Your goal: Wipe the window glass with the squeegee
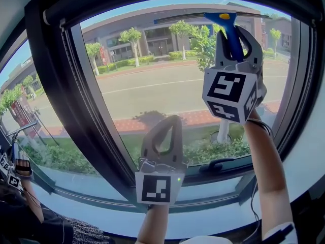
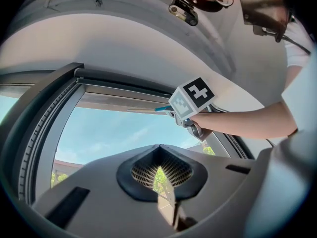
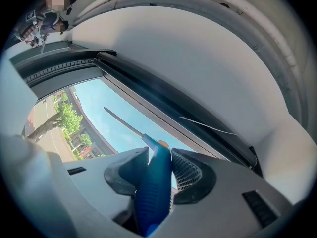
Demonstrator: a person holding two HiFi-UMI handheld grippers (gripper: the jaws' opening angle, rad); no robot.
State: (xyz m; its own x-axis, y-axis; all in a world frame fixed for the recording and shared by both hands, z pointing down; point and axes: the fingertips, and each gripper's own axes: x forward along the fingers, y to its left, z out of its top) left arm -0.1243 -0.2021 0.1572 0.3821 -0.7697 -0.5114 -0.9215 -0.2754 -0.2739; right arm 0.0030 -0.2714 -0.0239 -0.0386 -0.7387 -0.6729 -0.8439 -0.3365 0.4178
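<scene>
The squeegee has a blue handle [image 1: 231,34] and a long thin blade [image 1: 203,17] that lies across the top of the window glass [image 1: 152,85]. My right gripper [image 1: 234,34] is raised high at the right, shut on that handle. The right gripper view shows the blue handle [image 3: 154,182] clamped between the jaws of the right gripper [image 3: 158,151], with the blade [image 3: 124,124] against the glass near the top frame. My left gripper [image 1: 174,120] is lower, in front of the middle of the pane, shut and holding nothing. In its own view the left gripper [image 2: 159,148] has its jaws together.
A thick black frame [image 1: 56,85] surrounds the pane, with a black handle [image 1: 218,165] on its lower rail. A white sill [image 1: 101,212] runs below. Another person's arm [image 1: 23,169] shows at the lower left. White ceiling [image 3: 208,68] curves overhead.
</scene>
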